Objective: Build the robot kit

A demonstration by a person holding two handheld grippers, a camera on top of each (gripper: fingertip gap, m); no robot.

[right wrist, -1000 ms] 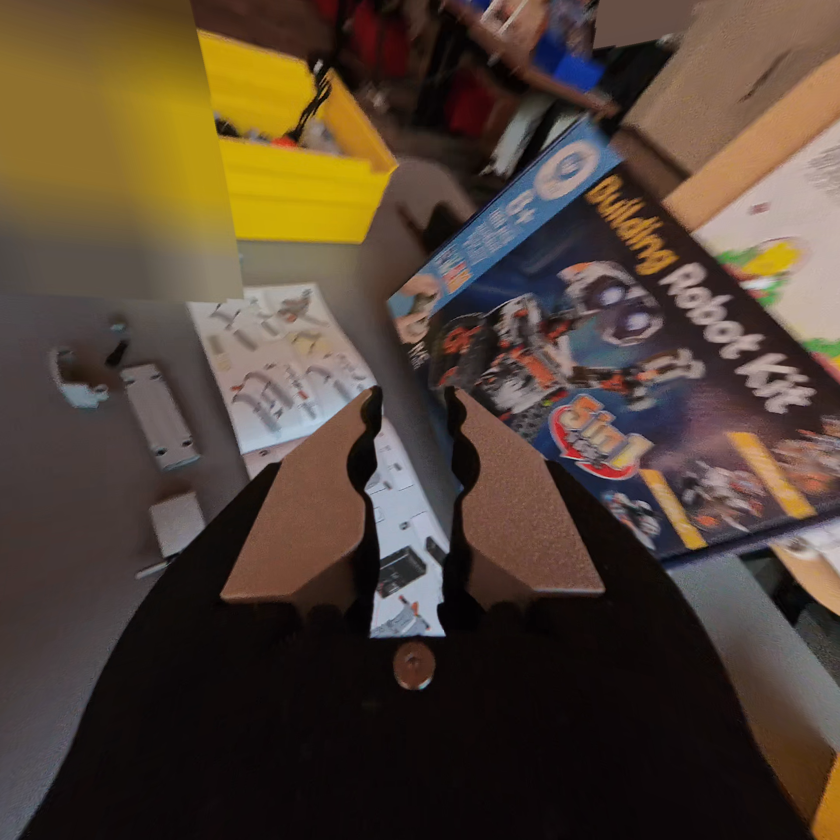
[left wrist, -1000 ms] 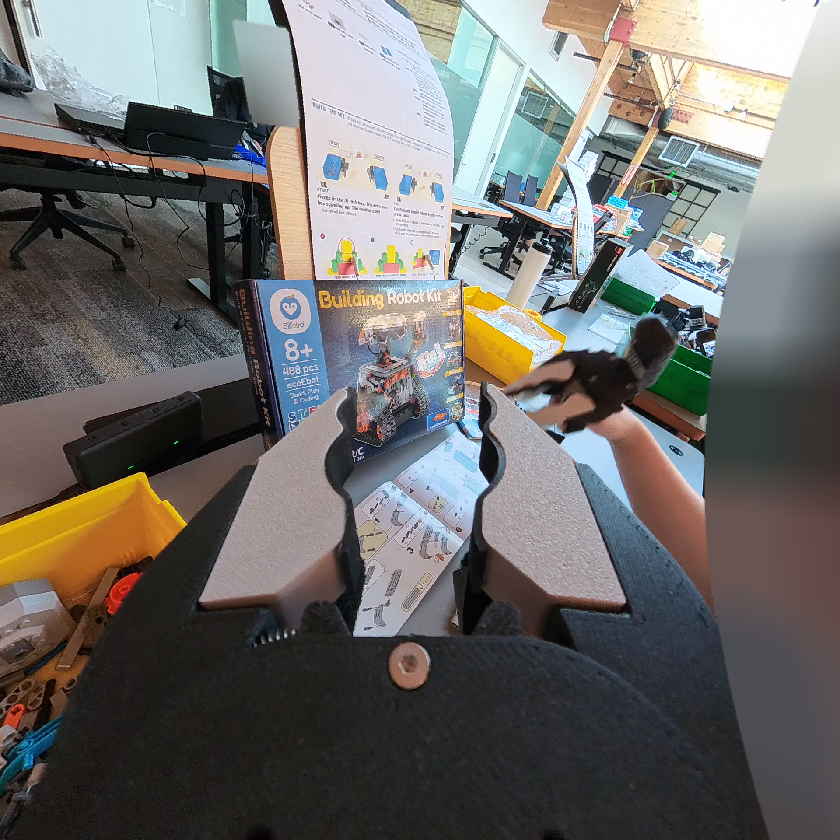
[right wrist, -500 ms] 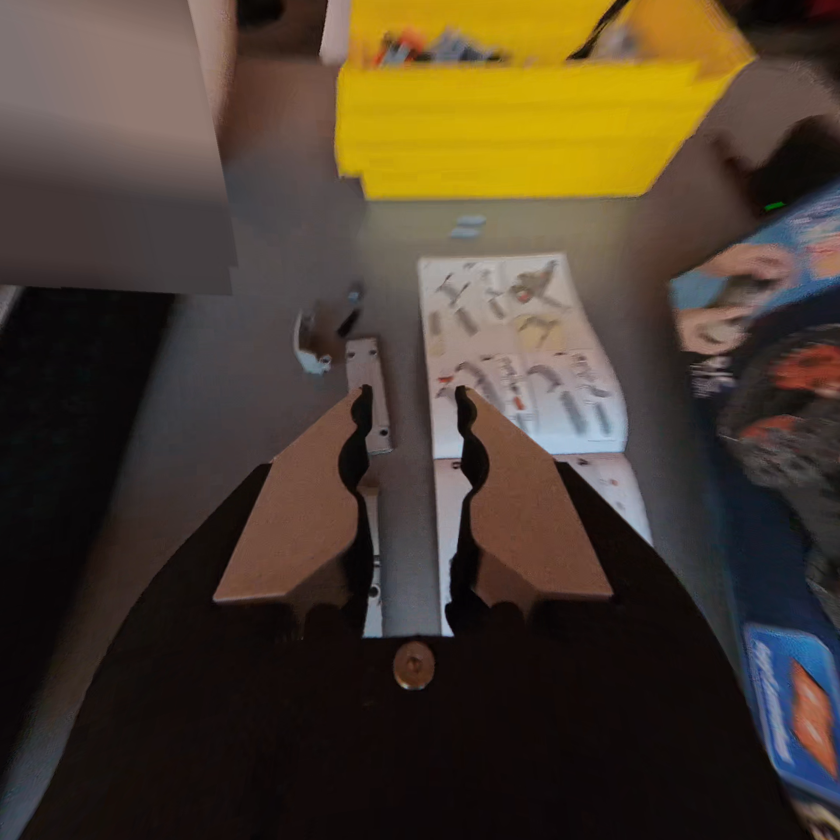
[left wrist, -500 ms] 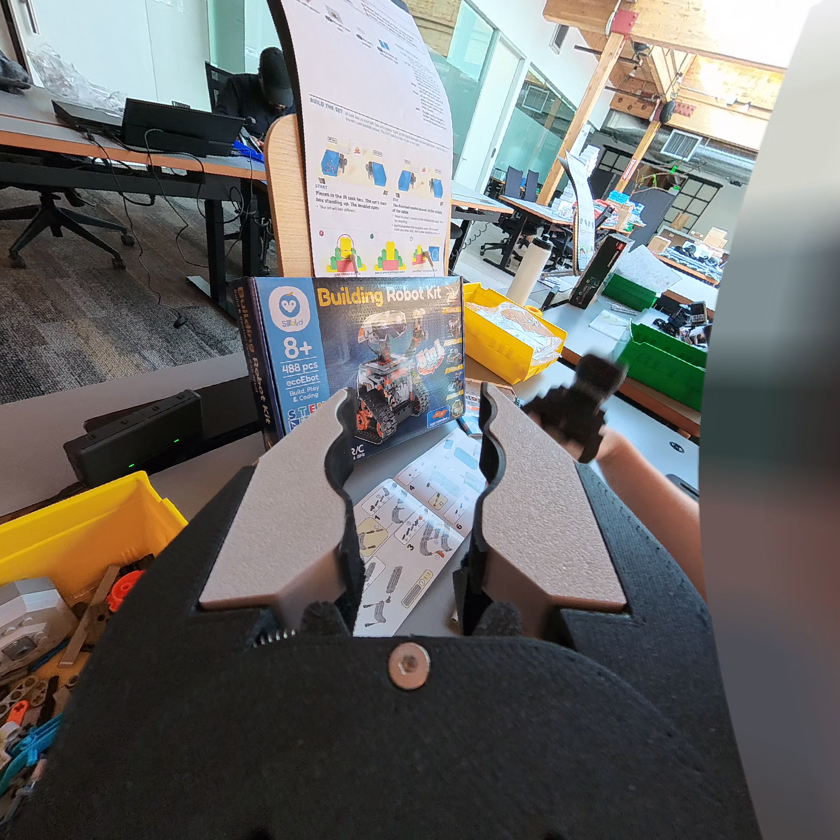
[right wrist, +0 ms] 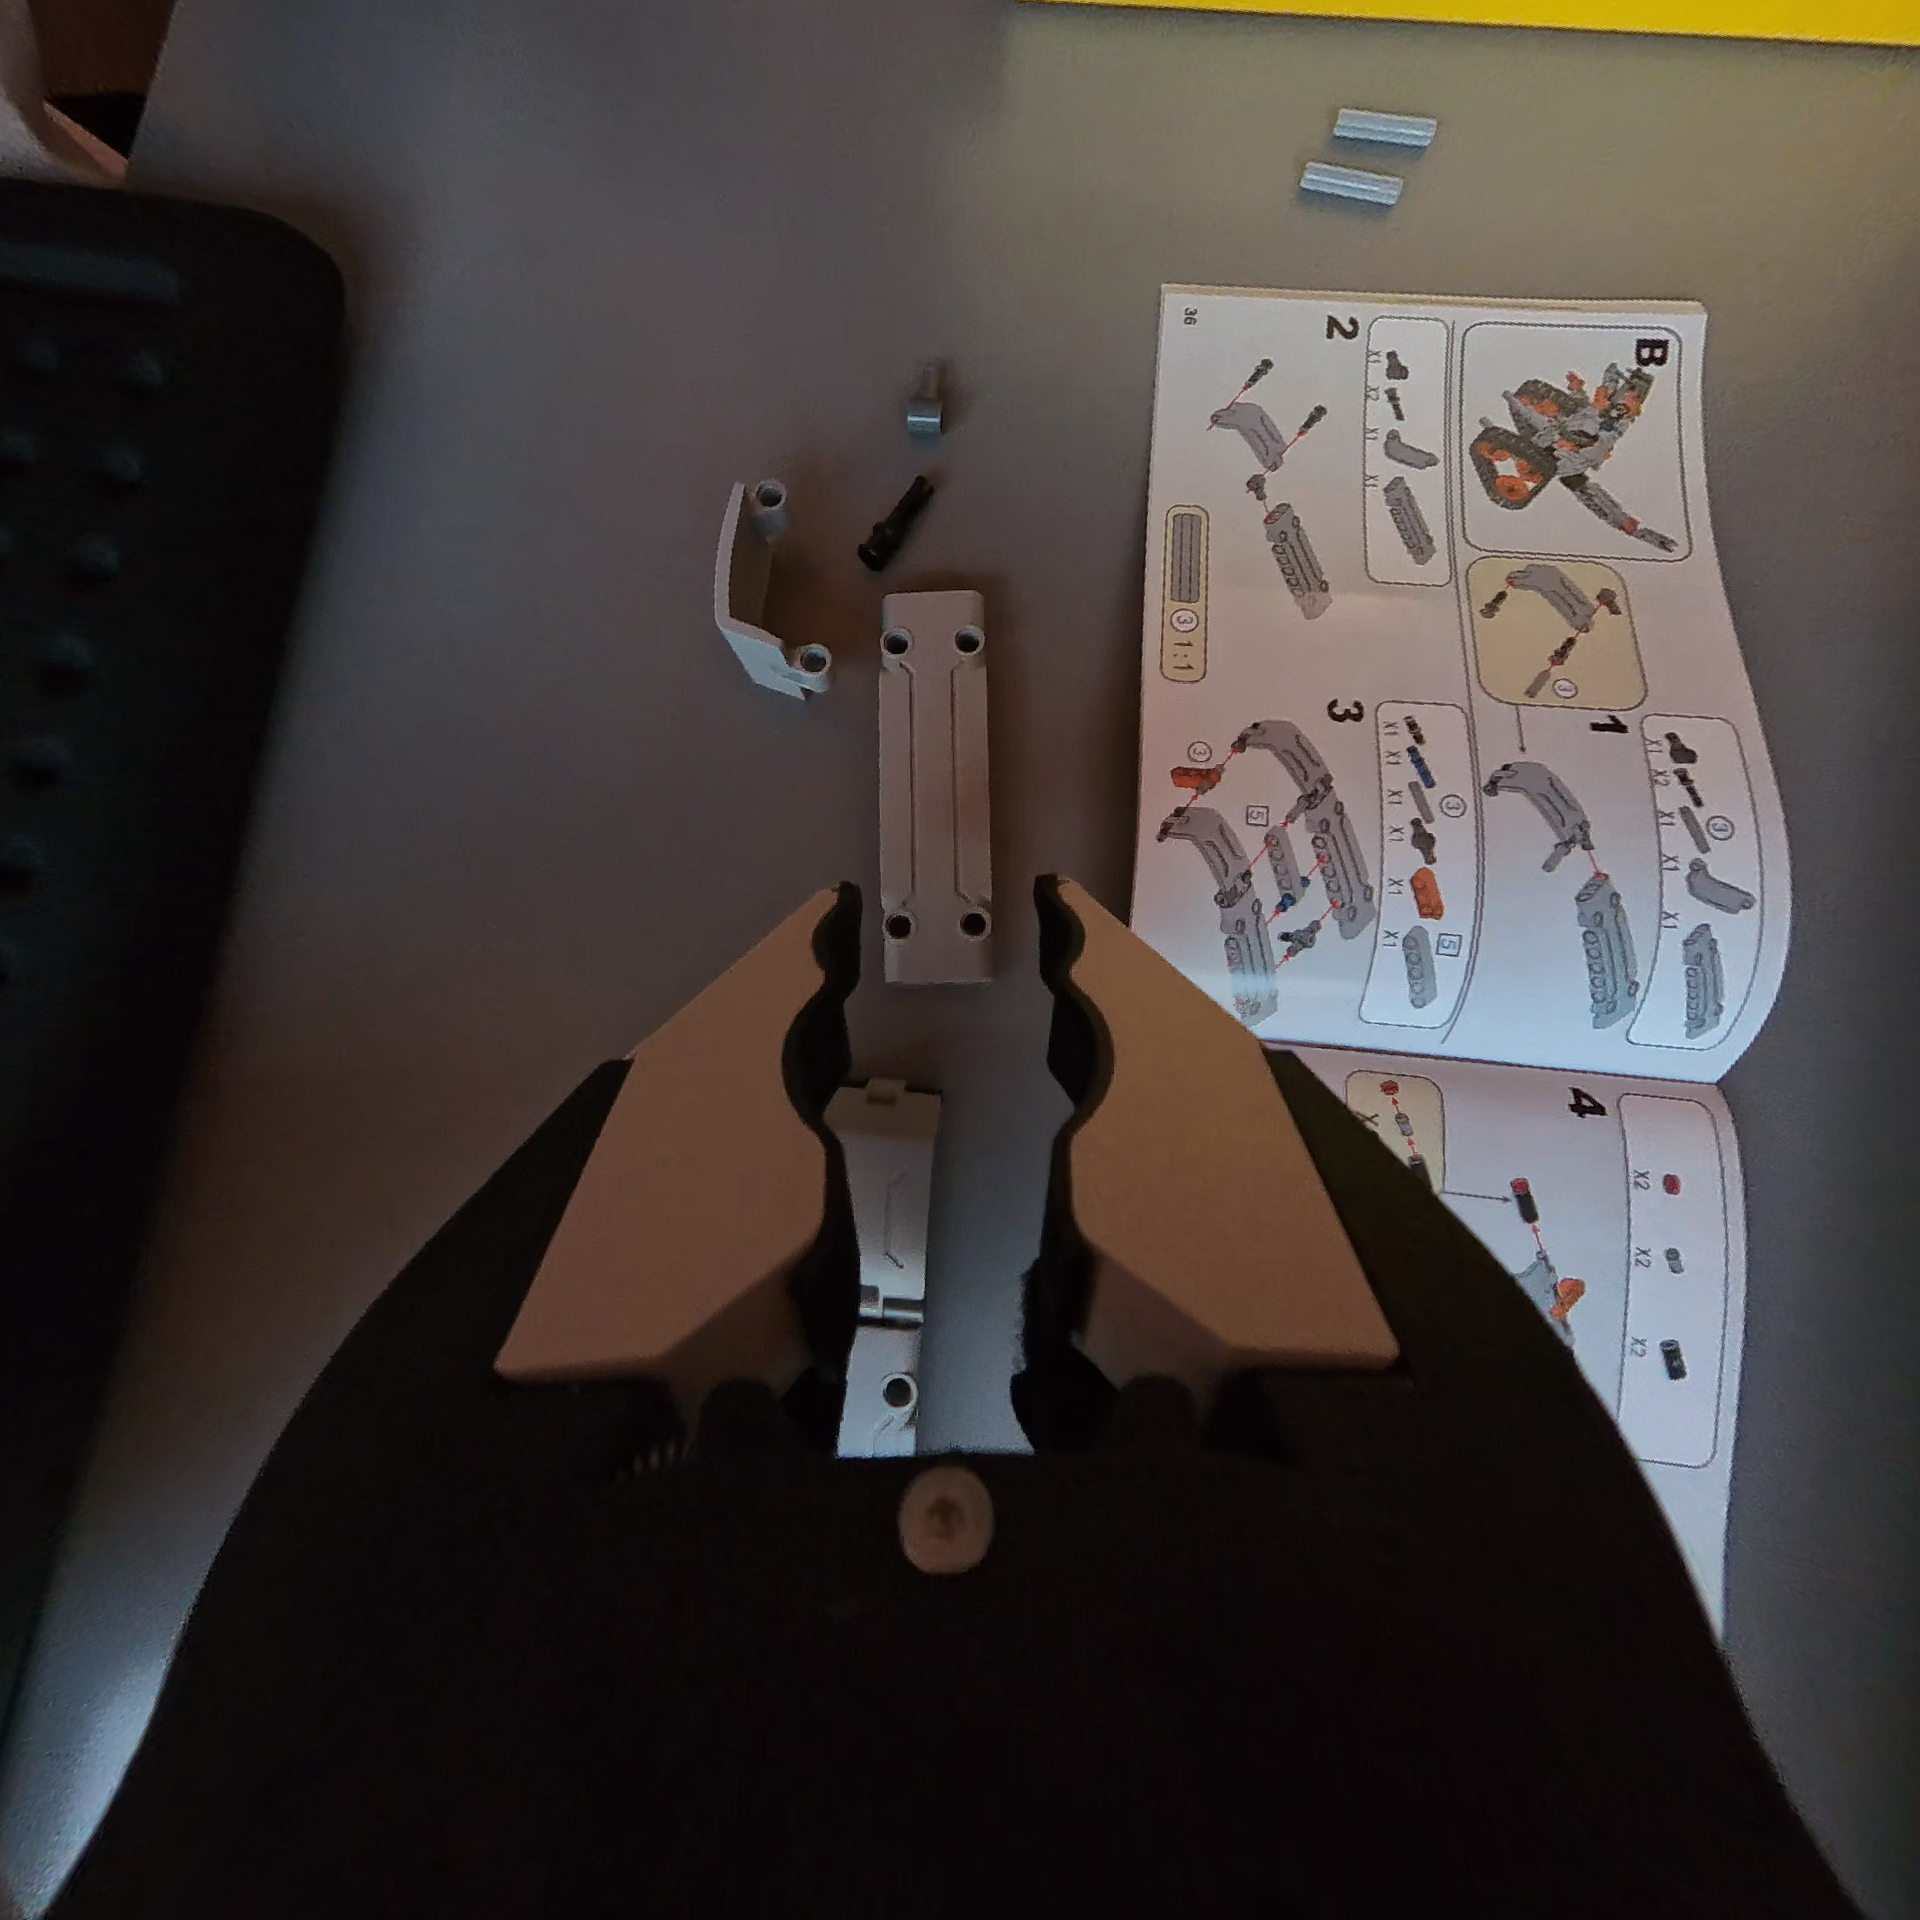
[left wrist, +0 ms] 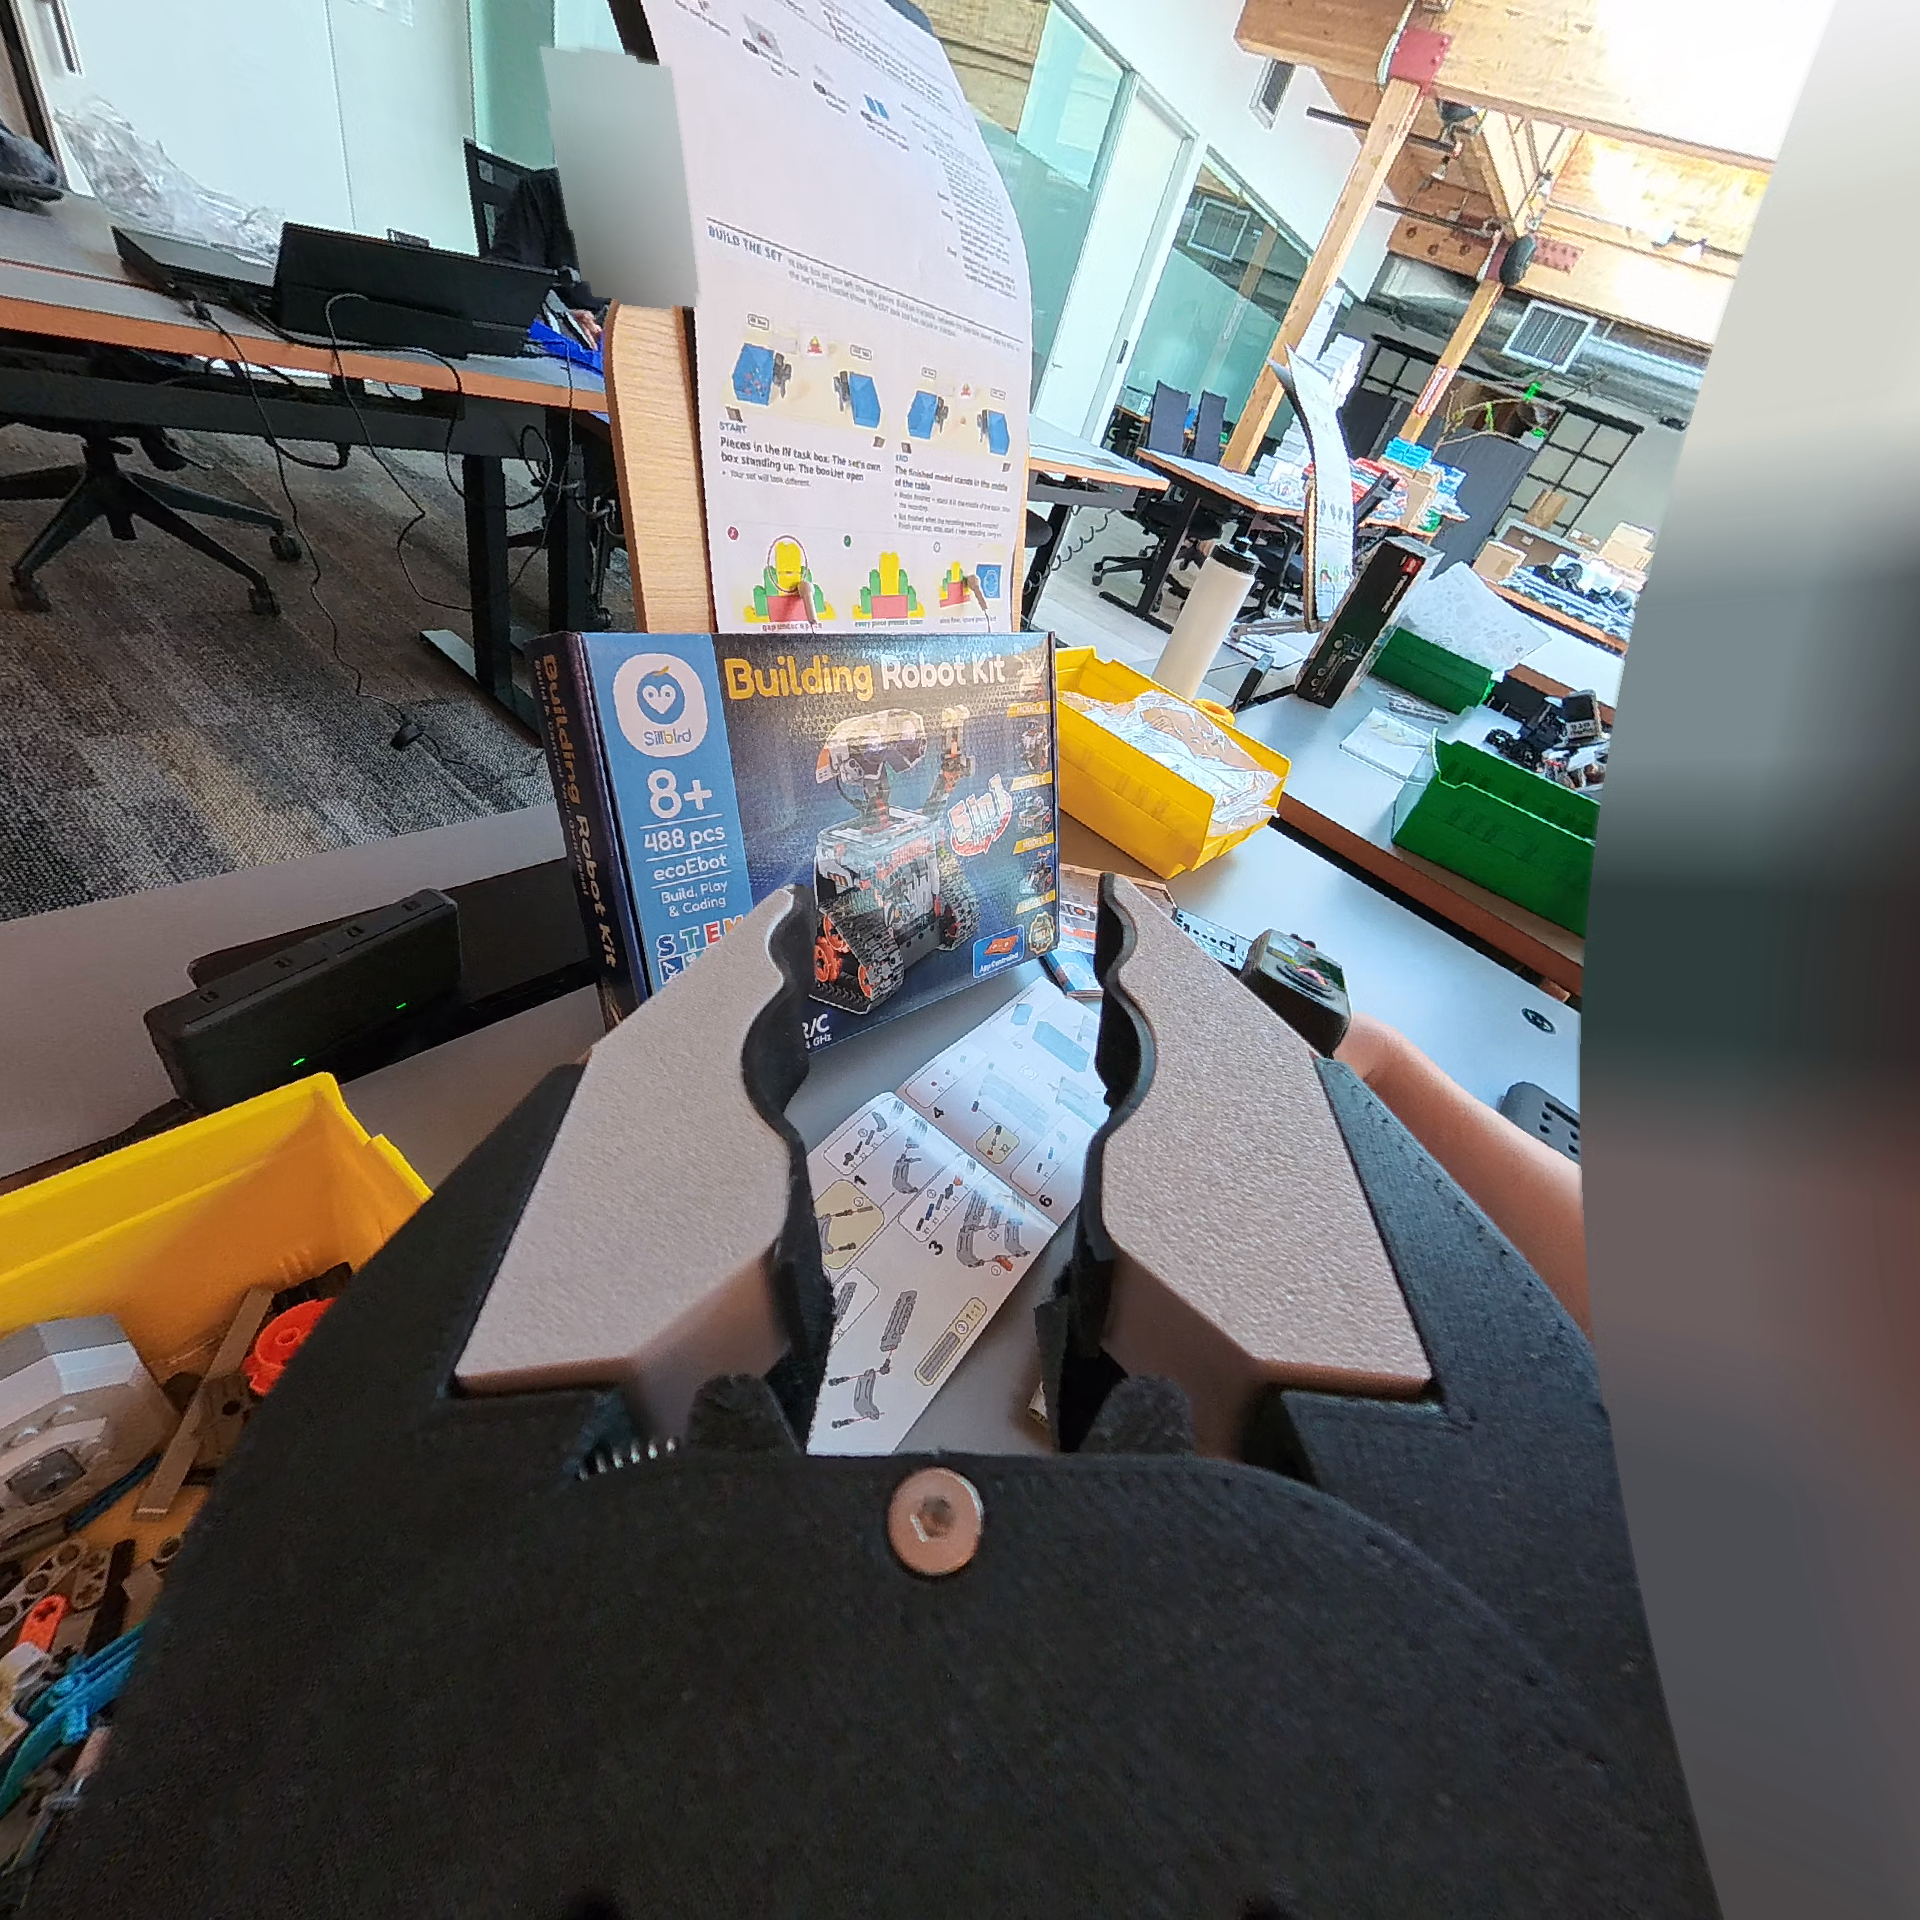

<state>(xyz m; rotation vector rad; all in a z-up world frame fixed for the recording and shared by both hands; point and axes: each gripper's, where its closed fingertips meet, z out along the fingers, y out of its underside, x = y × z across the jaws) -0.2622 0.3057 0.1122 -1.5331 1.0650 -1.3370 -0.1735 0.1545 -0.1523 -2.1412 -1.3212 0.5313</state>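
Note:
My right gripper (right wrist: 945,902) is open and empty, pointing down at the grey table. A long grey panel piece (right wrist: 933,784) lies just ahead, its near end between the fingertips. A second grey panel (right wrist: 883,1262) lies under the jaws. A curved grey piece (right wrist: 753,592), a black pin (right wrist: 894,522) and a small grey connector (right wrist: 928,403) lie beyond. The open instruction booklet (right wrist: 1455,675) lies to the right. My left gripper (left wrist: 945,914) is open and empty, held above the booklet (left wrist: 956,1164), facing the upright blue kit box (left wrist: 821,821).
A yellow bin of loose parts (left wrist: 125,1320) sits at the left. Another yellow bin (left wrist: 1164,758) and green bins (left wrist: 1496,831) stand behind. A black power strip (left wrist: 301,997) lies left of the box. Two small grey tubes (right wrist: 1366,156) lie near the booklet. A person's forearm (left wrist: 1455,1132) shows at right. Across from one pair of fingers to the other is roughly 30 cm.
My right gripper swung from the kit box down to the grey pieces on the table and opened wider. The left gripper stayed put. The other hand dropped lower in the left view.

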